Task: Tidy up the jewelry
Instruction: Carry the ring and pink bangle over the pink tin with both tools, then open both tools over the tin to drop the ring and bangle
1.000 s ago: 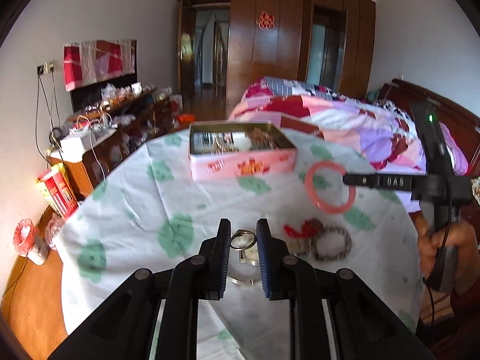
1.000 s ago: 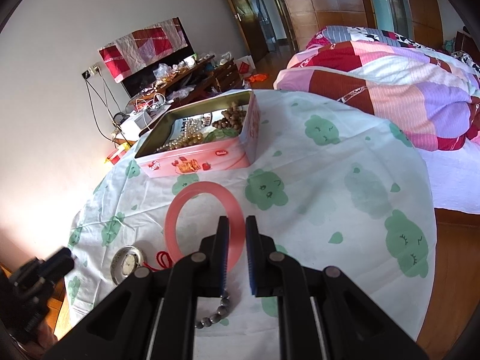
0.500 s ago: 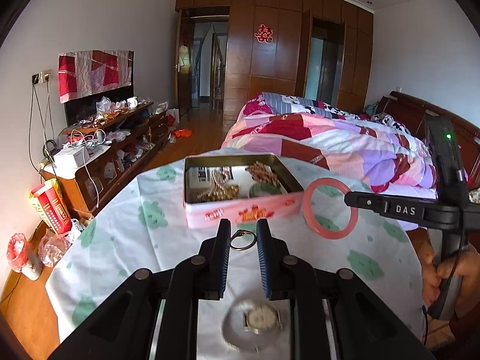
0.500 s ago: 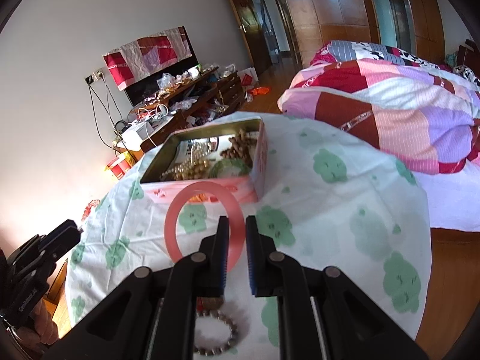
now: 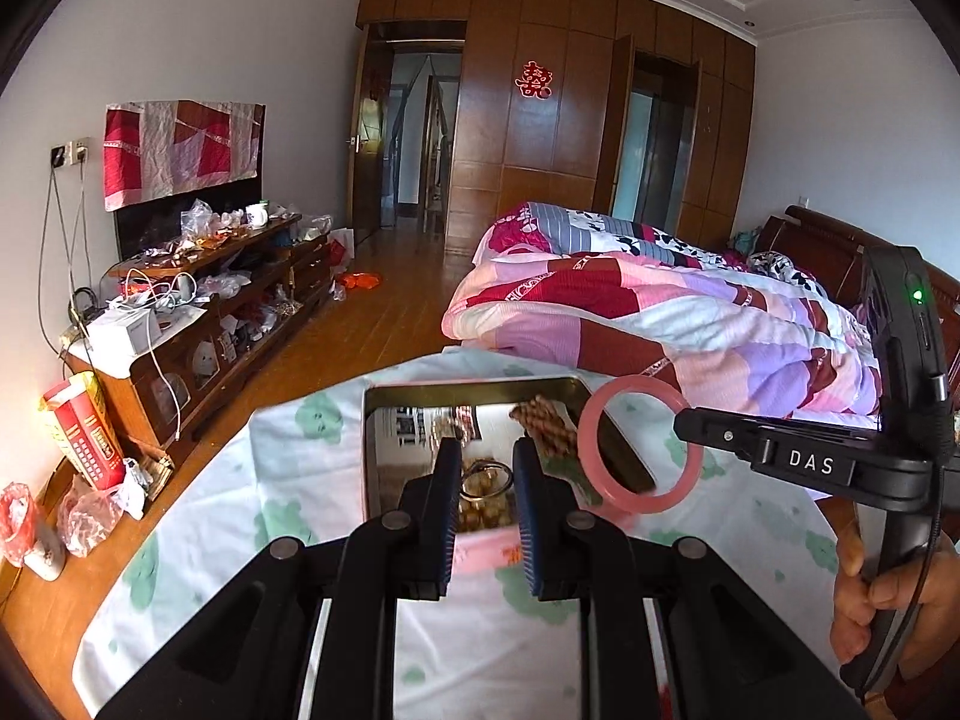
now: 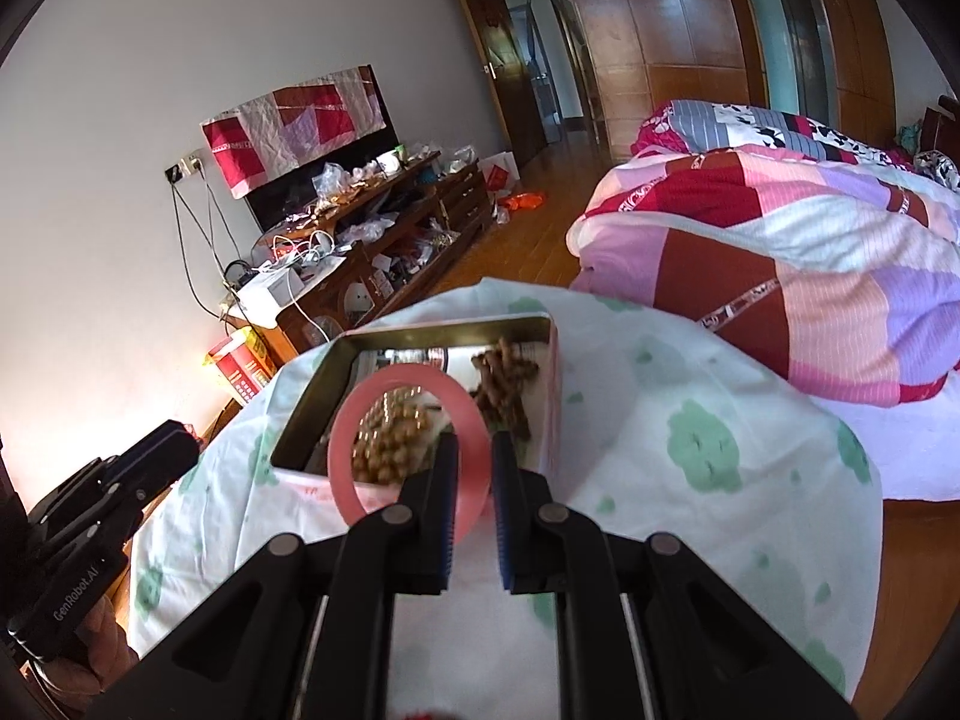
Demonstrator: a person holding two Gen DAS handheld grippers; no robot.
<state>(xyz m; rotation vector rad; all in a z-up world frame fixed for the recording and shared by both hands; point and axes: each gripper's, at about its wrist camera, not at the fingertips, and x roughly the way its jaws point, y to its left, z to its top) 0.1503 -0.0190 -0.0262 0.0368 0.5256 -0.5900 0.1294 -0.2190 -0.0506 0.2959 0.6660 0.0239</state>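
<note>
A pink open tin box (image 5: 378, 420) (image 6: 555, 384) with beaded jewelry inside stands on the table's cloud-print cloth (image 5: 288, 480). My left gripper (image 5: 486, 474) is shut on a small metal ring (image 5: 487, 479), held above the box's near side. My right gripper (image 6: 471, 468) is shut on a pink bangle (image 6: 342, 450), which hangs over the box's front edge. In the left wrist view the bangle (image 5: 642, 495) and the right gripper (image 5: 690, 426) show at the right, over the box's right corner.
A bed with a patchwork quilt (image 5: 690, 312) lies behind the table on the right. A cluttered low cabinet (image 5: 210, 312) lines the left wall. A person's hand (image 5: 888, 594) holds the right tool. Wooden floor (image 5: 384, 312) surrounds the table.
Both grippers have moved forward and a little up, from over the loose jewelry at the table's near side to over the box, carrying the ring and the bangle. The watch and bead bracelet dropped out of view.
</note>
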